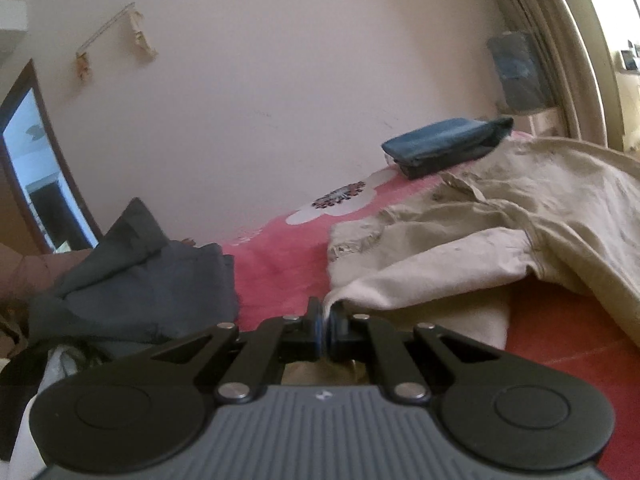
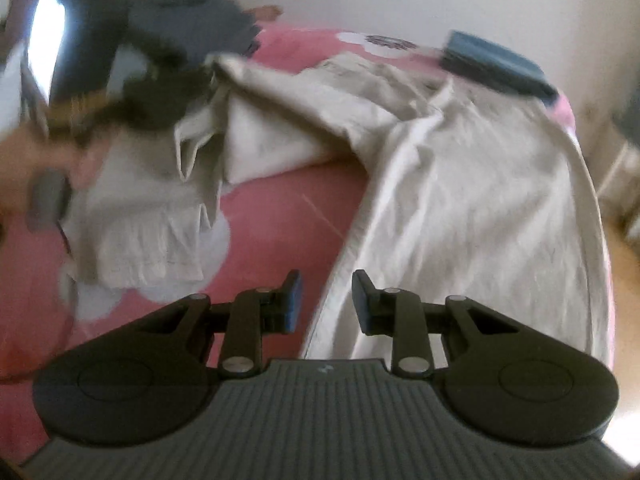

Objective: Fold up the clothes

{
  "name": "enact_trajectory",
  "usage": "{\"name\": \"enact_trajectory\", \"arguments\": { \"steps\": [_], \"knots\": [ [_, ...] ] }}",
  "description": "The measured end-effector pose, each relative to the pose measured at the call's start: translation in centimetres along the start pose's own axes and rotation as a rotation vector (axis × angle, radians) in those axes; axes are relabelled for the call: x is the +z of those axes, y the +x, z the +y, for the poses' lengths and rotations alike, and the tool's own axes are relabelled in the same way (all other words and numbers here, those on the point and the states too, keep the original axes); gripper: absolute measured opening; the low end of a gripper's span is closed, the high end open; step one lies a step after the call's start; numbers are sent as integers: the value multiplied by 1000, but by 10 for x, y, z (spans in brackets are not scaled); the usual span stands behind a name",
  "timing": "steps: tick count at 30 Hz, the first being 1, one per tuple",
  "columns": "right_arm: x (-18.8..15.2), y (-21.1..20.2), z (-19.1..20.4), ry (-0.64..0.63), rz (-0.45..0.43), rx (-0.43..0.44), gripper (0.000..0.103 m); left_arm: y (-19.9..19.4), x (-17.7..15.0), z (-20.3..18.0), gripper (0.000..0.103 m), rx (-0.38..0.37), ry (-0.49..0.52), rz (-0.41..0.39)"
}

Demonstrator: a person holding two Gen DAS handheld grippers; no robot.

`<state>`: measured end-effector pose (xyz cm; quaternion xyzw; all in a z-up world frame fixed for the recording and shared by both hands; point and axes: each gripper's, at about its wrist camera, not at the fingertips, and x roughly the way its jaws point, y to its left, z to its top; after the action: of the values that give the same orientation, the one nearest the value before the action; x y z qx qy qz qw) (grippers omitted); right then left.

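left tool (image 1: 325, 322): black links, silver pivots | right tool (image 2: 326, 300): ribbed grey body

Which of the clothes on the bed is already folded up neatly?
The dark blue garment by the wall, a tidy flat packet. The beige garment lies spread out and the grey clothes are a loose heap.

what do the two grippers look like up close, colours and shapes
Both match. The left gripper and right gripper each have matte black linkage arms with silver pivot pins, swinging from two round black discs. Behind sits a grey ribbed body with a small pale logo. The jaws are black blocks faced with blue pads. No cables or sleeves show.
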<state>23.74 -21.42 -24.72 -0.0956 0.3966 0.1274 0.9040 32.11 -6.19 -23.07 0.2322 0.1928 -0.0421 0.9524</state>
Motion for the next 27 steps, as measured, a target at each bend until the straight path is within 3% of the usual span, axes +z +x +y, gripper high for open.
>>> {"name": "enact_trajectory", "arguments": {
  "steps": [4,9,15,19,23,27],
  "knots": [
    [-12,17,2,-80,40,-75,26,-1,-5,1,5,8,8,18],
    [-6,6,0,-24,-37,16,20,1,-16,-4,5,-7,26,50],
    [-8,20,27,-106,-6,80,22,-3,-26,-9,14,-30,55,64],
    [1,-9,13,-83,-104,82,20,-10,-30,-7,21,-59,86,57],
    [25,6,-42,99,-137,0,20,-14,-29,-6,30,-58,86,65],
    [30,55,-77,274,-93,60,16,-18,-26,-6,37,-50,84,62]
  ]
}}
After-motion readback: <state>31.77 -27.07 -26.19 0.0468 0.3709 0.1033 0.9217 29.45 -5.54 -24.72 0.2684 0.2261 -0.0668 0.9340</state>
